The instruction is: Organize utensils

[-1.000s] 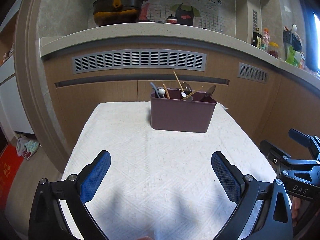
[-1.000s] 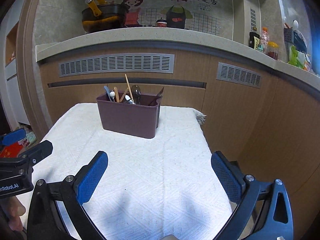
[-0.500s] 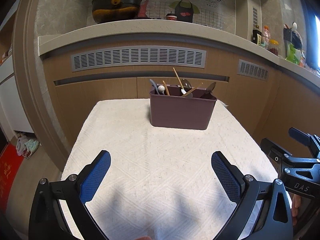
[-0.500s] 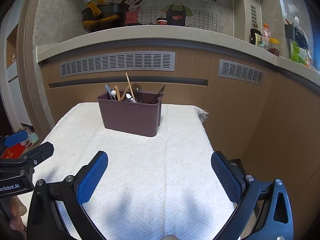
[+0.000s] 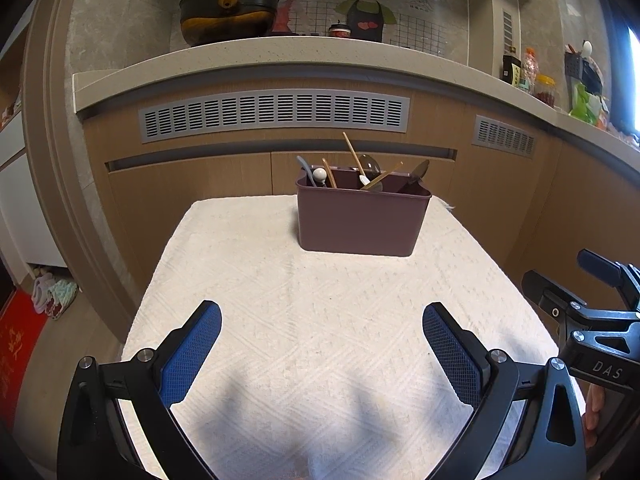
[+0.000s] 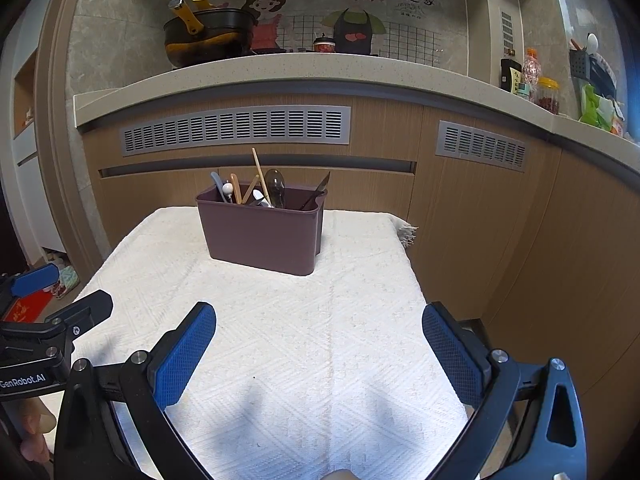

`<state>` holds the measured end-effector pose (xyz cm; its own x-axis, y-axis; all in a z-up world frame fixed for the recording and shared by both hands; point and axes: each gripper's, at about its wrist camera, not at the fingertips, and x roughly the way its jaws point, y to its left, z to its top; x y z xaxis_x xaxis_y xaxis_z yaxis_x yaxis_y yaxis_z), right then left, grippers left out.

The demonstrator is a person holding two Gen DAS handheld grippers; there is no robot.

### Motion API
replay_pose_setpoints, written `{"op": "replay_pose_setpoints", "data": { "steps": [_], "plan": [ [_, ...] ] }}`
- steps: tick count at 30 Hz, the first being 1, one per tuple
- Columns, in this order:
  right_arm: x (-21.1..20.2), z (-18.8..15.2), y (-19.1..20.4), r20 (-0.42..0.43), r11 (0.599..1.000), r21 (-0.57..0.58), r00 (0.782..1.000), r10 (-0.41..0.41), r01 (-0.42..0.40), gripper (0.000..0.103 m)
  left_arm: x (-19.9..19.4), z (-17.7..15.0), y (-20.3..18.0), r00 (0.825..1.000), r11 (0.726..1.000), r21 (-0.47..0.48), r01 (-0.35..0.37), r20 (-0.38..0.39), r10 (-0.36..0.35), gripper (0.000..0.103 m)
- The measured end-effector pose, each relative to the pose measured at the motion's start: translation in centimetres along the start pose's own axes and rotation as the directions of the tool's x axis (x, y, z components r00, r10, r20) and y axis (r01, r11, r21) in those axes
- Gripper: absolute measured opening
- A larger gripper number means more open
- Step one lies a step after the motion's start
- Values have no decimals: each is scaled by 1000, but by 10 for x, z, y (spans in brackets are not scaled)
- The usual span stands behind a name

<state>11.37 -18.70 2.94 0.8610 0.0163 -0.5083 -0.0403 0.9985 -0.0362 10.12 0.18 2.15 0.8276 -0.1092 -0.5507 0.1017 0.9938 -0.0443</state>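
While grippers gape, chopstick [image 5: 353, 155] upright in caddy [image 5: 362, 219], tilting left.

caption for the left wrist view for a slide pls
Open left tongs hover over a white cloth, facing a maroon caddy holding utensils.

"DAS" on right gripper [image 5: 608, 370]; "GenRobot.AI" on left gripper [image 6: 24, 380]

Wooden cabinets [image 5: 192, 184] under pale stone countertop [image 5: 280, 56].
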Motion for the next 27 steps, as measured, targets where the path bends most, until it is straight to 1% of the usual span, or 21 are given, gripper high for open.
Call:
{"op": "replay_pose_setpoints", "data": {
  "steps": [21,27],
  "plan": [
    [-1,0,0,-3,1000,2,1000,3,-3,103,2,-1,3,1000,1000,-1,-12,2,12,100],
    [0,-1,-1,-7,1000,4,1000,0,0,103,3,-2,4,1000,1000,0,-9,-8,9,100]
  ]
}}
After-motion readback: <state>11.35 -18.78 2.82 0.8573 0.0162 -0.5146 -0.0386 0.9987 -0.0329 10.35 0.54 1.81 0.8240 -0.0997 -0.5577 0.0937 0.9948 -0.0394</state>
